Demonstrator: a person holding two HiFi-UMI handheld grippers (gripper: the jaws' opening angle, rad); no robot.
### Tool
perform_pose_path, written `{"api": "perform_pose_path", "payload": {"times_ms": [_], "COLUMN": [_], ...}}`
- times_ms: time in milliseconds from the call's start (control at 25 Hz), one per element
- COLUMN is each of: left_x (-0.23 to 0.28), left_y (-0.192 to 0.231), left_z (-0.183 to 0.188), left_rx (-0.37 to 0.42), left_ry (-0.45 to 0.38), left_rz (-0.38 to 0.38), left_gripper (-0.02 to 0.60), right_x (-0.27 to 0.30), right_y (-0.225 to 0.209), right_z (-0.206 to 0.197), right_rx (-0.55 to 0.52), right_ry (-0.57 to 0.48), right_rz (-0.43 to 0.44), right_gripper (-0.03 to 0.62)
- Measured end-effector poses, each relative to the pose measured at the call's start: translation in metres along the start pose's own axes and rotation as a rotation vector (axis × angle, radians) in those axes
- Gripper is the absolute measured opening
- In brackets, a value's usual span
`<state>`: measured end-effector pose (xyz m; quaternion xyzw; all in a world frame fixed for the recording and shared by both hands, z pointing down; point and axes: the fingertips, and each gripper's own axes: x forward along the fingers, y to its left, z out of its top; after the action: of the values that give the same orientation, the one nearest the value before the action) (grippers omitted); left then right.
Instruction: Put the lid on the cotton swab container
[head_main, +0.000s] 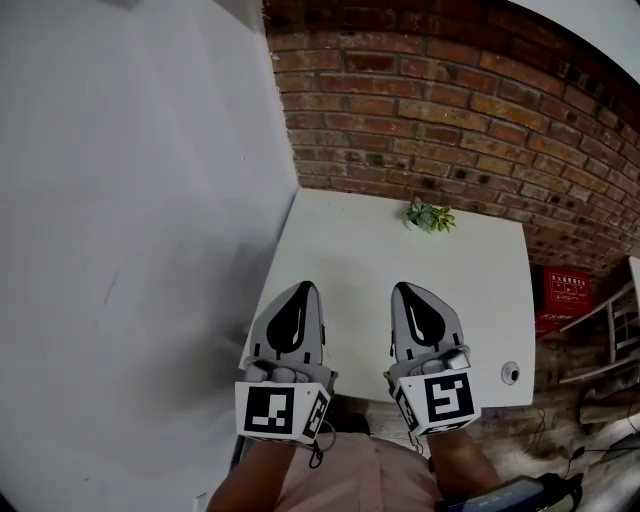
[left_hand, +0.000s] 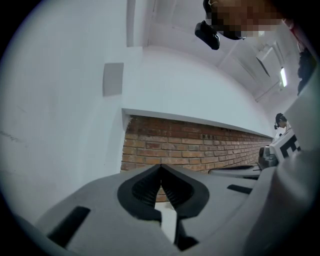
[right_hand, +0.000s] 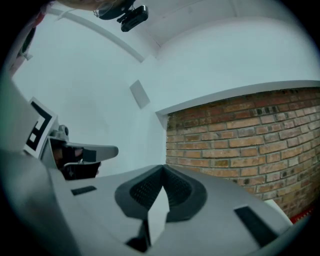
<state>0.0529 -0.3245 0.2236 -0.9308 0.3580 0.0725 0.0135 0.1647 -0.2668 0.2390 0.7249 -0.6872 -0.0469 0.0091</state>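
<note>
A plain white wall (head_main: 130, 200) fills the left of my head view, and a red brick wall (head_main: 430, 110) runs across the far side. Between them stands the white rectangular desk (head_main: 380, 250). I hold both grippers side by side over its near edge, pointing away from me. The left gripper (head_main: 305, 286) has its jaws closed tip to tip with nothing between them. The right gripper (head_main: 400, 287) is closed the same way and is also empty. A red plastic crate (head_main: 566, 290) sits on the floor beyond the desk's right edge. A small green potted plant (head_main: 430, 215) stands at the far edge of the desk. A small round white object (head_main: 511, 374) lies by the near right corner. It is too small for me to tell whether it is the cotton swab container.
</note>
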Motion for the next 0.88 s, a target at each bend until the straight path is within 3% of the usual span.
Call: {"api": "perform_pose_path", "payload": {"times_ms": [880], "left_x": [-0.018], "left_y": [-0.009], "left_z": [-0.006], "left_rx": [0.0], "left_ry": [0.021], "left_rz": [-0.015], "left_gripper": [0.005], "right_x": [-0.019], "right_y": [0.016], "right_z": [-0.001], "right_rx": [0.012], "right_ry": [-0.015], "right_rz": [0.008], "right_gripper": [0.005]}}
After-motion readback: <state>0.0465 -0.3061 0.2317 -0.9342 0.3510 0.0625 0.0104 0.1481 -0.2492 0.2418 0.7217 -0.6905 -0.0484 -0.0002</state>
